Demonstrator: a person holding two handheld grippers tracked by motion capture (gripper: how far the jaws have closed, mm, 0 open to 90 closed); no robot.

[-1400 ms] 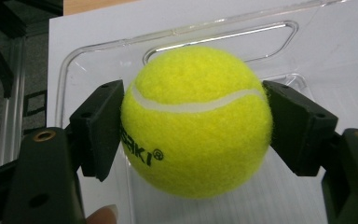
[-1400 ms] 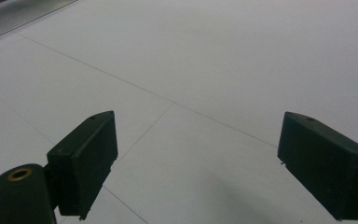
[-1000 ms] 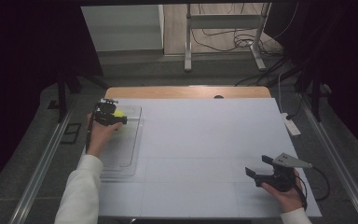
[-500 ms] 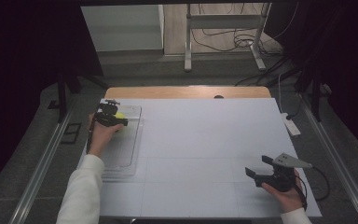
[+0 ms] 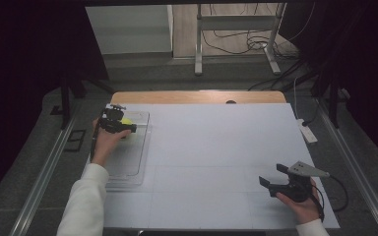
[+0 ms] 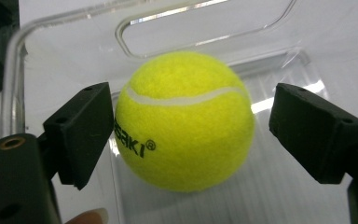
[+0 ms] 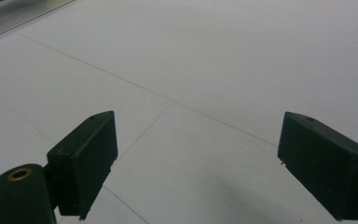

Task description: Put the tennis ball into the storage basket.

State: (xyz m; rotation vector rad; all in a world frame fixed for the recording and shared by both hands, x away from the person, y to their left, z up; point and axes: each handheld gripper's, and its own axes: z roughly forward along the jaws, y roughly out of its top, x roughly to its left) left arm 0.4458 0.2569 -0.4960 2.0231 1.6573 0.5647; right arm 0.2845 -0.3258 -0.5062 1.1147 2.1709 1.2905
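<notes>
From the high view, the left gripper (image 5: 123, 123) sits at the far end of a clear plastic tray (image 5: 133, 169) that lies along the left edge of the white worktop (image 5: 216, 147). A patch of yellow, the tennis ball (image 5: 127, 120), shows right at the gripper's jaws, inside the tray. The right gripper (image 5: 275, 178) rests well apart, near the worktop's near right corner, with its jaws spread and nothing between them.

The left gripper view shows the ball (image 6: 184, 121) close up, on the ribbed floor of the tray (image 6: 279, 186) near its far wall and the handle cut-out. The left gripper (image 6: 191, 135) is released: its jaws straddle the ball at its widest part, one pad touching or nearly touching the printed side, the other with a clear gap. The ball looks light, with a fuzzy felt cover that should give the pads good friction. It is likely springy rather than stiff, so a moderate squeeze across the middle would hold it; pads set off-centre could let it squirt out or roll. A fingertip (image 6: 91, 217) shows at the bottom edge.

In the right gripper view, the right gripper (image 7: 196, 163) is wide open above bare worktop (image 7: 214, 70), holding nothing.
</notes>
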